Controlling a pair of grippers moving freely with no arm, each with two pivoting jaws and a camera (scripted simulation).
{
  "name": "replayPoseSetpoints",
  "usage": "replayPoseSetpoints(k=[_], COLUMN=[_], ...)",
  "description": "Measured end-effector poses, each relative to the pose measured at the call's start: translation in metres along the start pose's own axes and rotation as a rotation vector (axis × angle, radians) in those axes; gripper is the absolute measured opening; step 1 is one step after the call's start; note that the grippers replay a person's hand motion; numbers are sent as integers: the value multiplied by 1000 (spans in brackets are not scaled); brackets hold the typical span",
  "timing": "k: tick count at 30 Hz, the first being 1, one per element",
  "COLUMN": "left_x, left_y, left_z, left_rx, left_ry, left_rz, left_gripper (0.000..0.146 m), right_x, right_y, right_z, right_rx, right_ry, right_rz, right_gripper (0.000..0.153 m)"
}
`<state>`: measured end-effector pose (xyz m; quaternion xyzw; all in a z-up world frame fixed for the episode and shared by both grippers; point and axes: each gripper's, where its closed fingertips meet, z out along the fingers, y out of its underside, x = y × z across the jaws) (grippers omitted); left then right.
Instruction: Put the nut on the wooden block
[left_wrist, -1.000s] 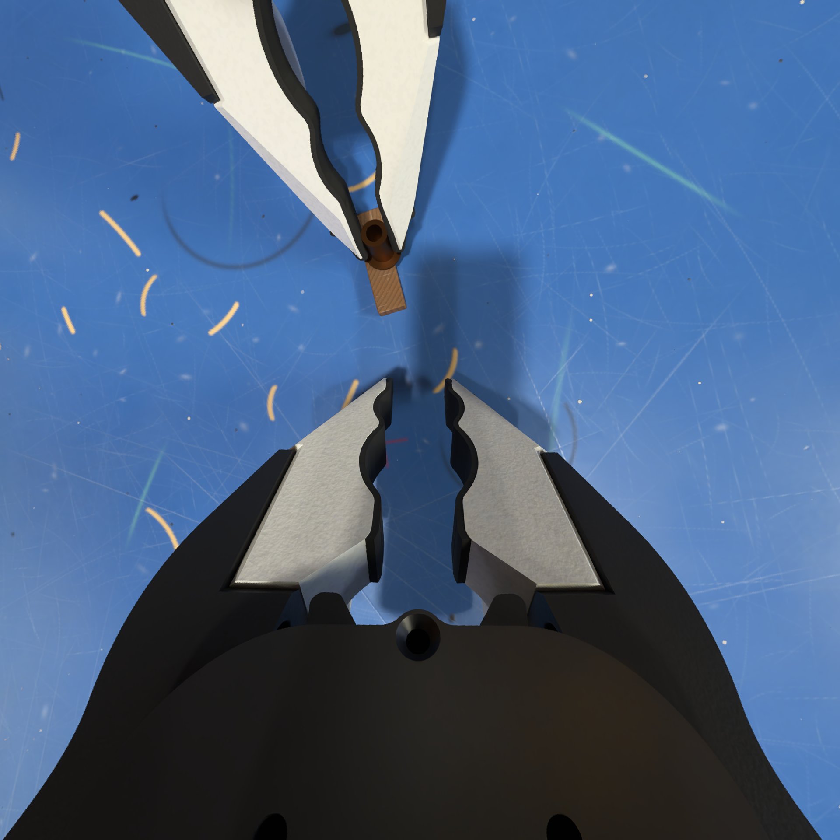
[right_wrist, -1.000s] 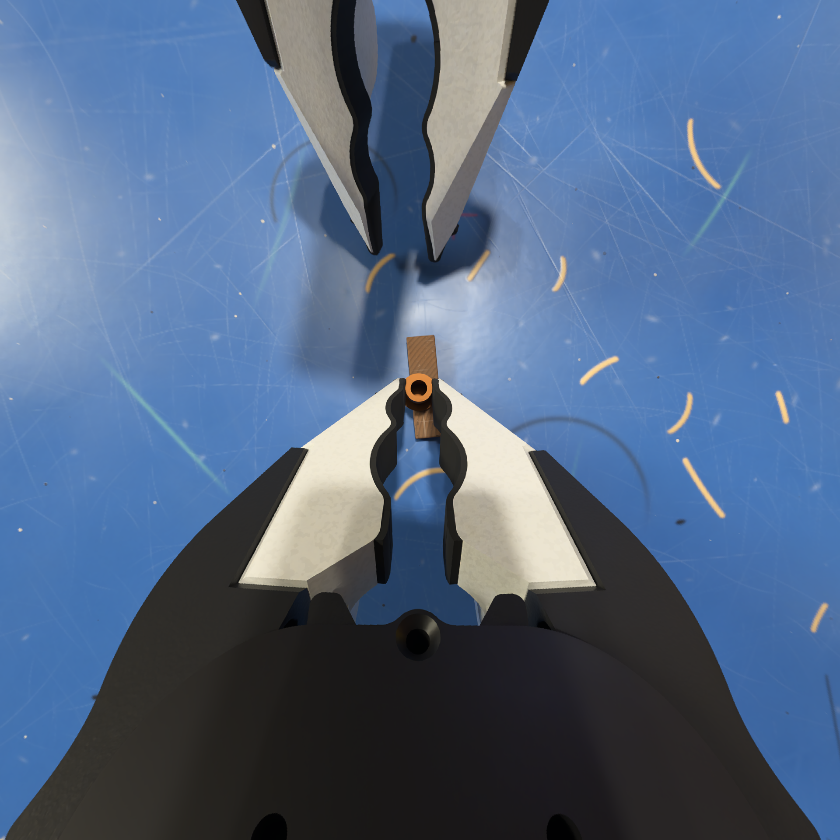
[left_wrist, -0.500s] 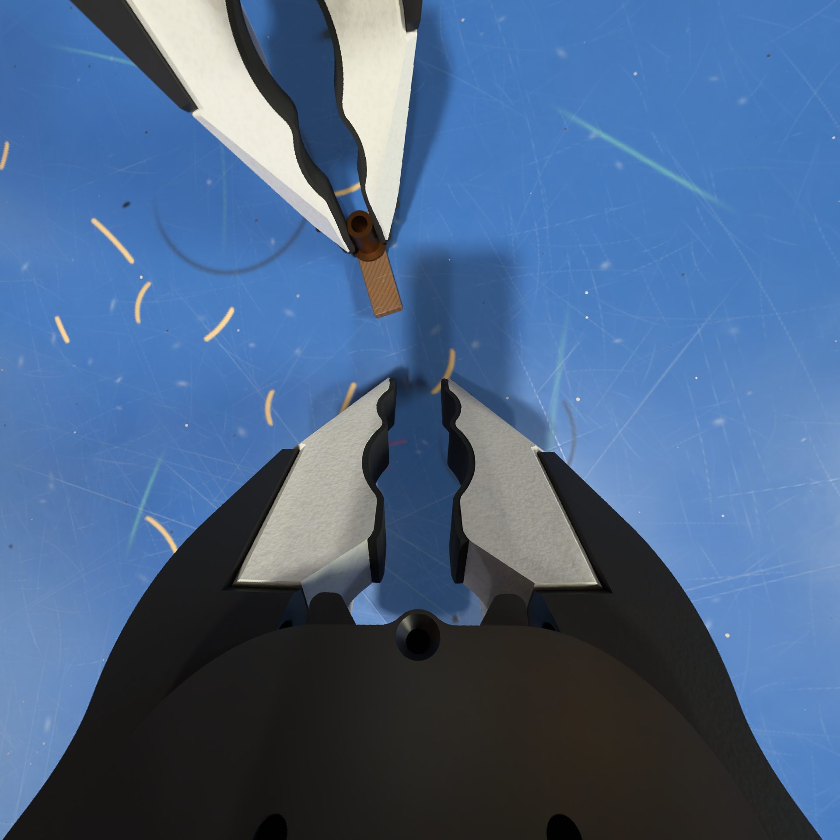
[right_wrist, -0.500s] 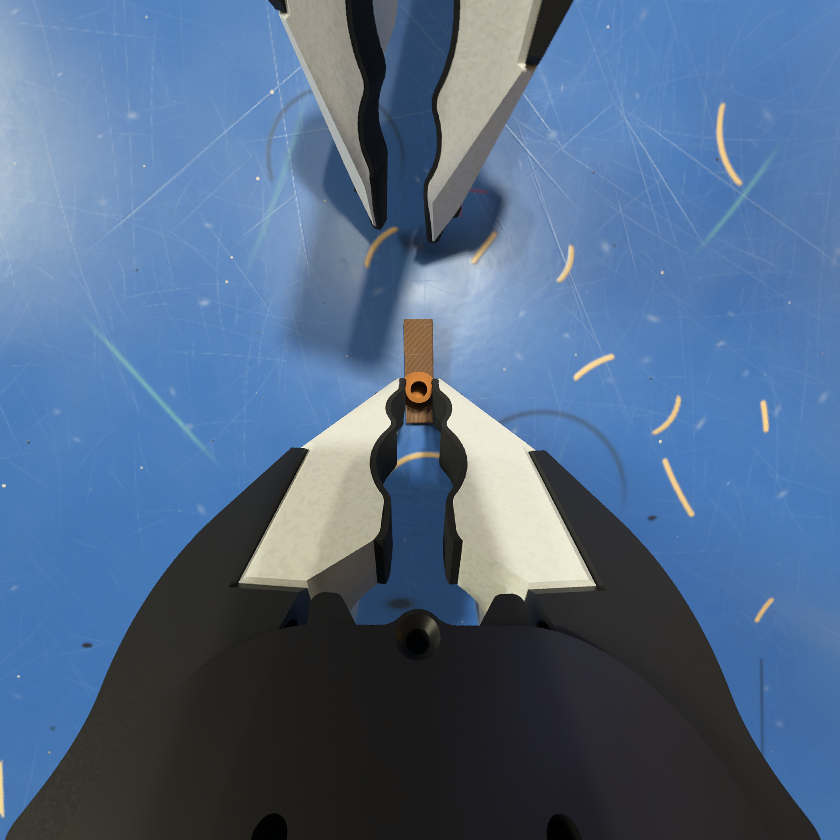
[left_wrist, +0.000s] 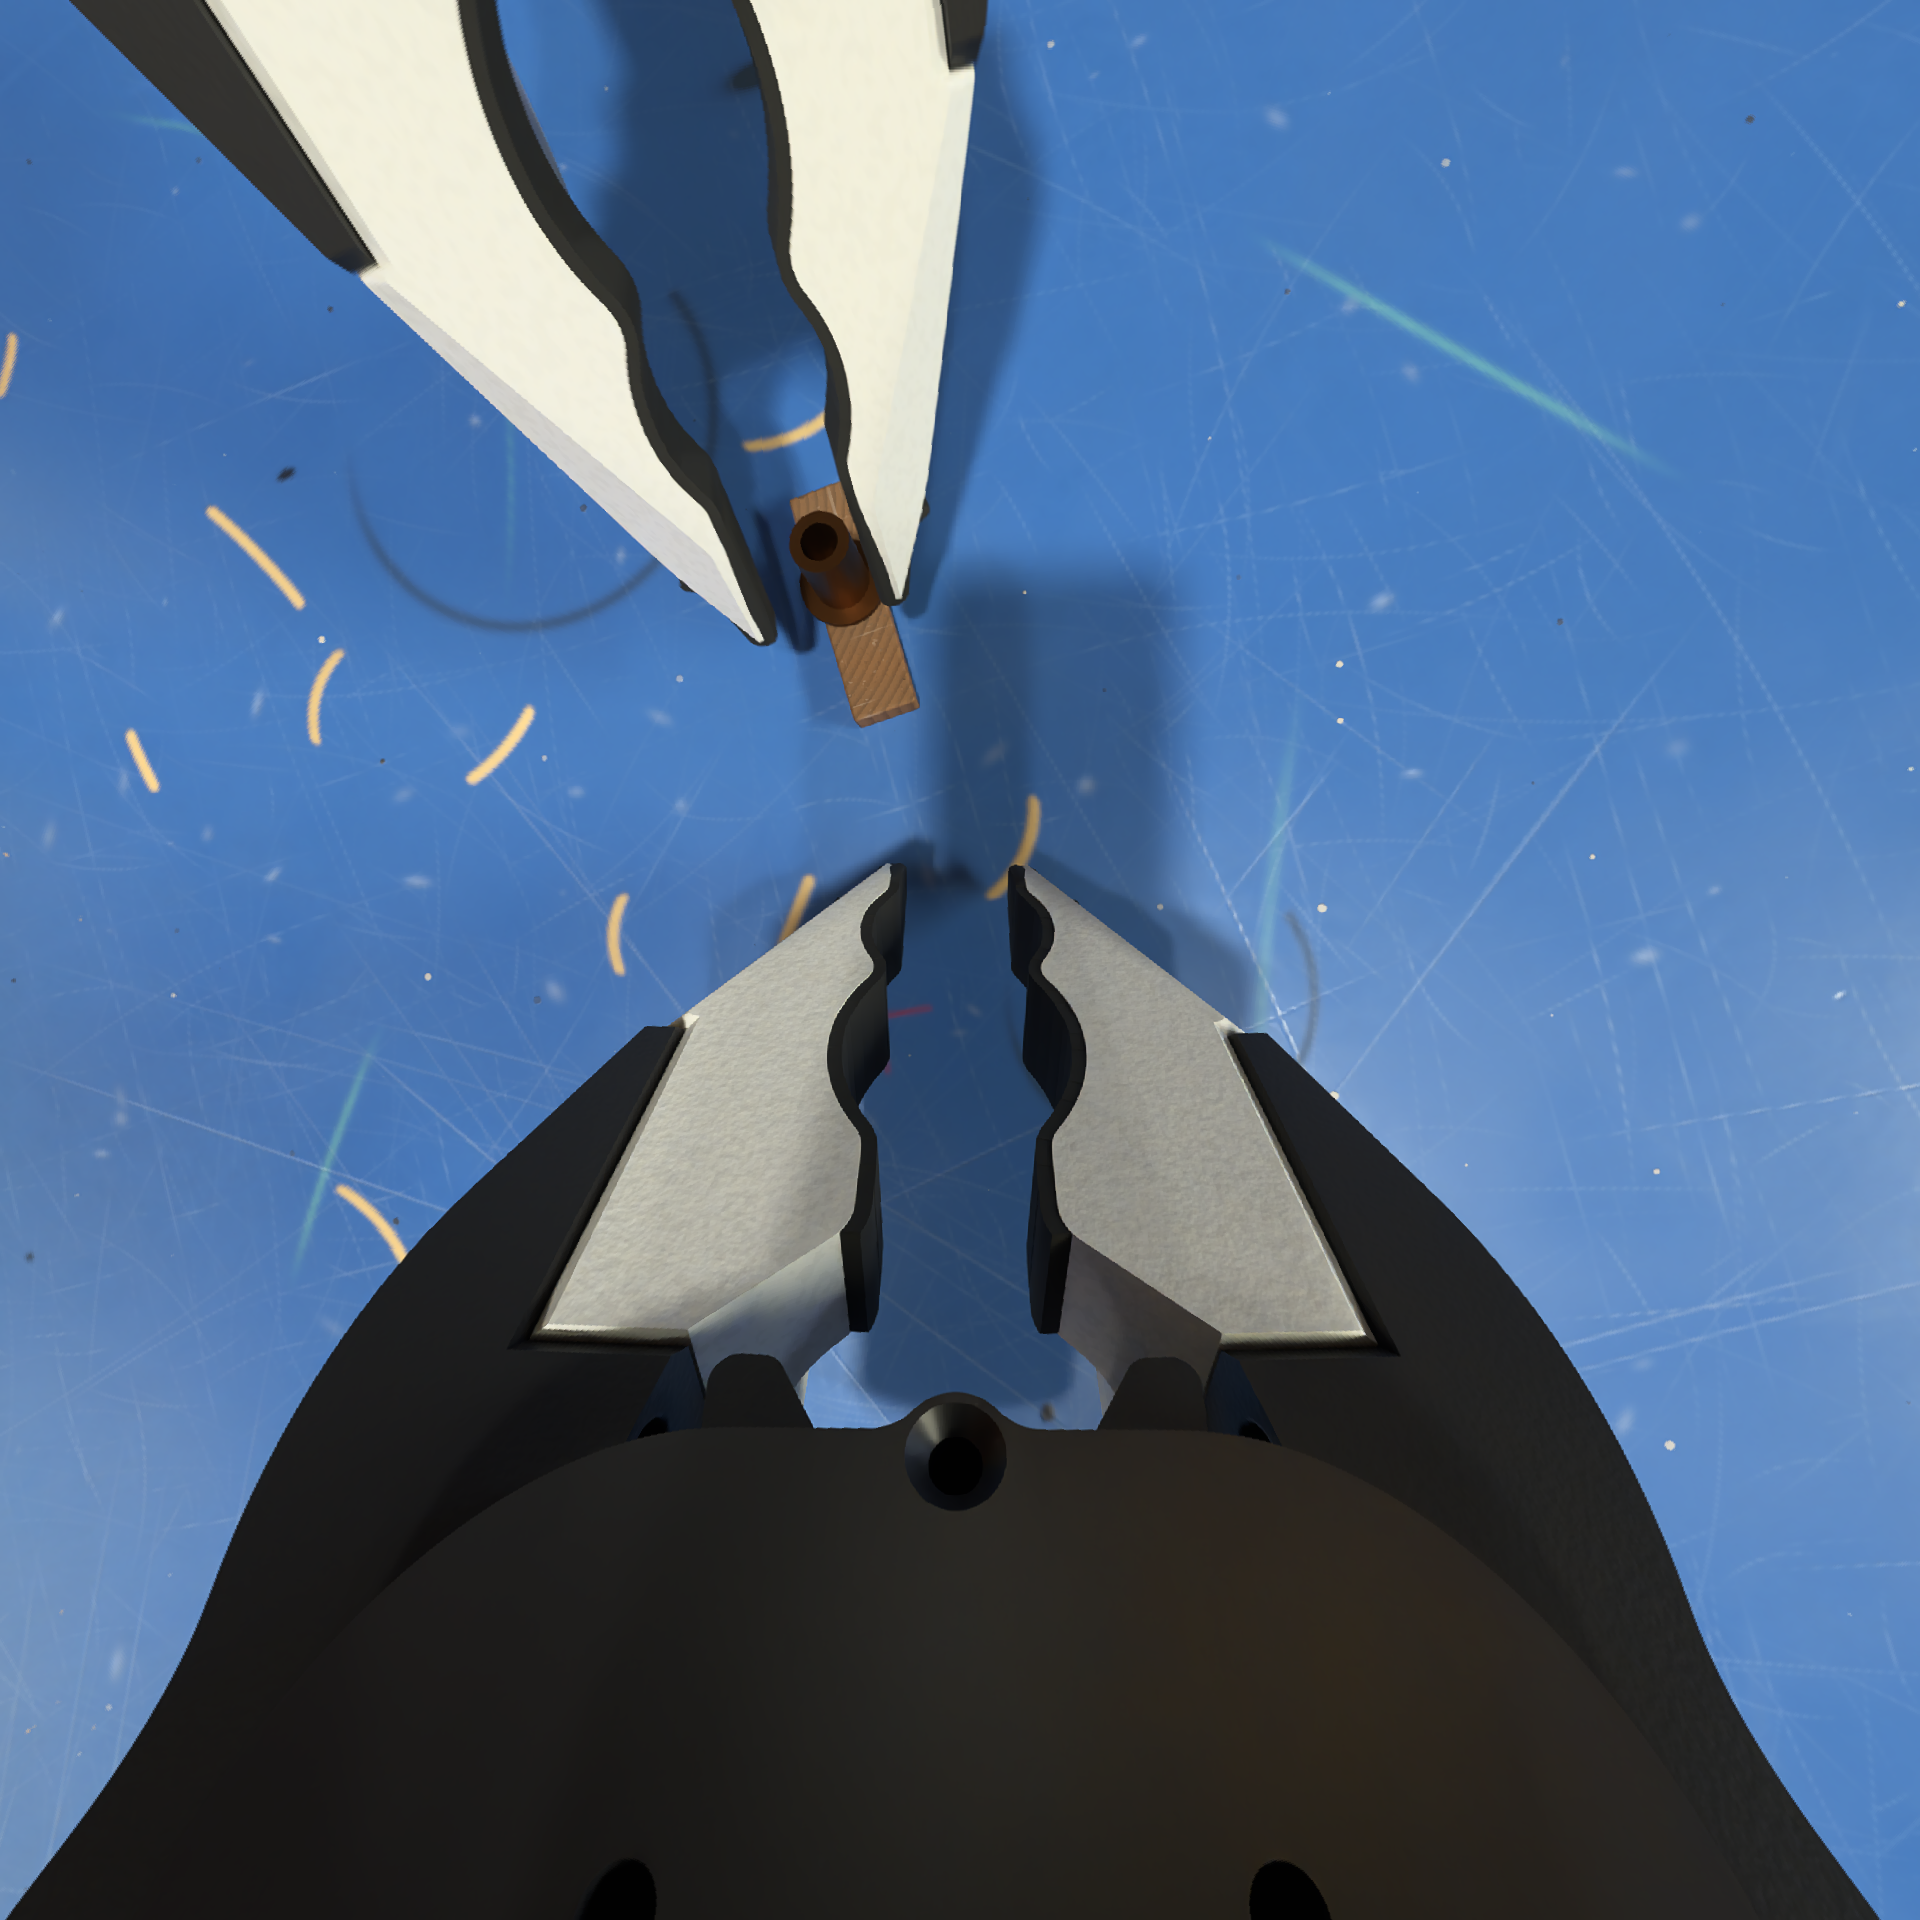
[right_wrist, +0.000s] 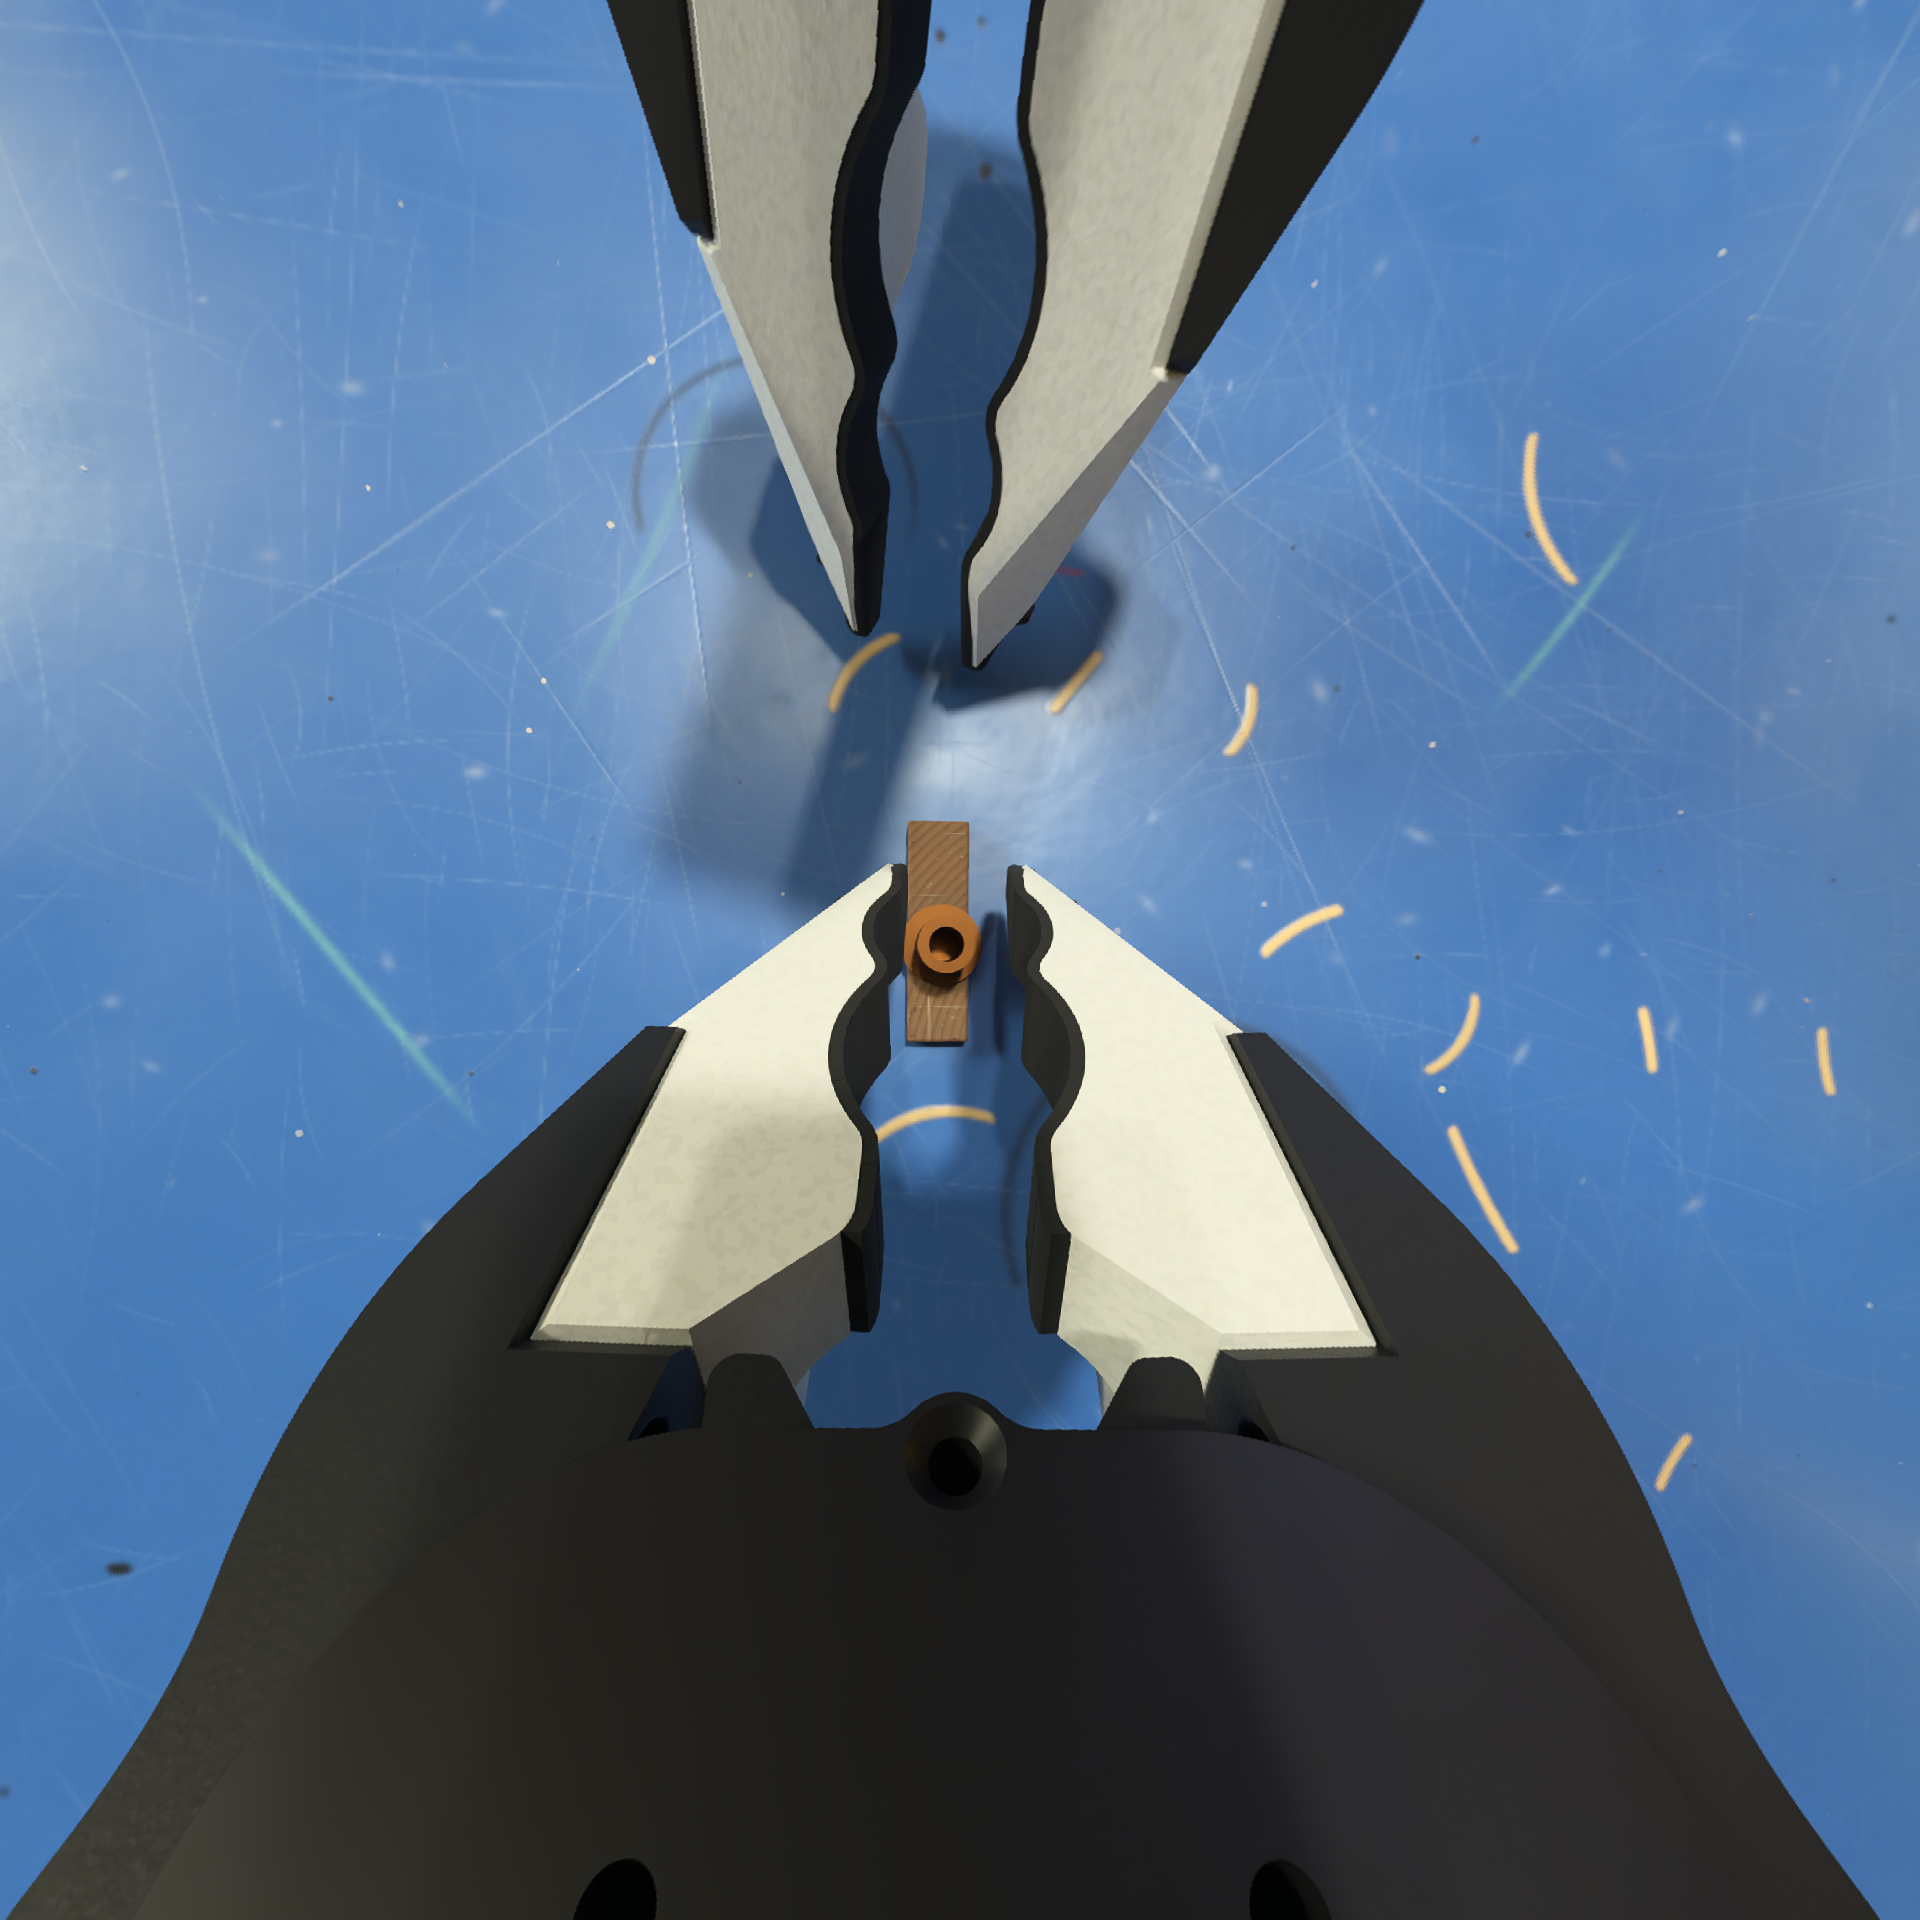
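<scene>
A small brown wooden block lies flat on the blue mat. The orange flanged nut stands upright on the block's middle. My right gripper is open, its jaws standing on either side of the nut with a small gap on each side. In the left wrist view the nut and block sit between the right gripper's tips. My left gripper is open and empty, low over the mat, facing the block from the other side. It also shows in the right wrist view.
The scratched blue mat fills both views. Thin orange curved slivers lie scattered on it, mostly to the right in the right wrist view. A faint dark ring mark is beside the block.
My right gripper has opened and let go of the nut, which now stands on the block. The gripper has come lower around the block. My left gripper has hardly moved.
</scene>
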<state>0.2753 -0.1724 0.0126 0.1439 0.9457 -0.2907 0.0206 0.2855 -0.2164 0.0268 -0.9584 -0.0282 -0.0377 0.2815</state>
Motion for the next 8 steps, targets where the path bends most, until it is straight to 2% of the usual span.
replayPoseSetpoints(k=[8], left_x=[1], left_y=[1], left_z=[-1], left_rx=[6], left_ry=[14], left_rz=[-7], left_gripper=[19], right_x=[-3], right_y=[5], right_z=[9], right_rx=[-44], right_ry=[-38], right_rz=[20], right_gripper=[19])
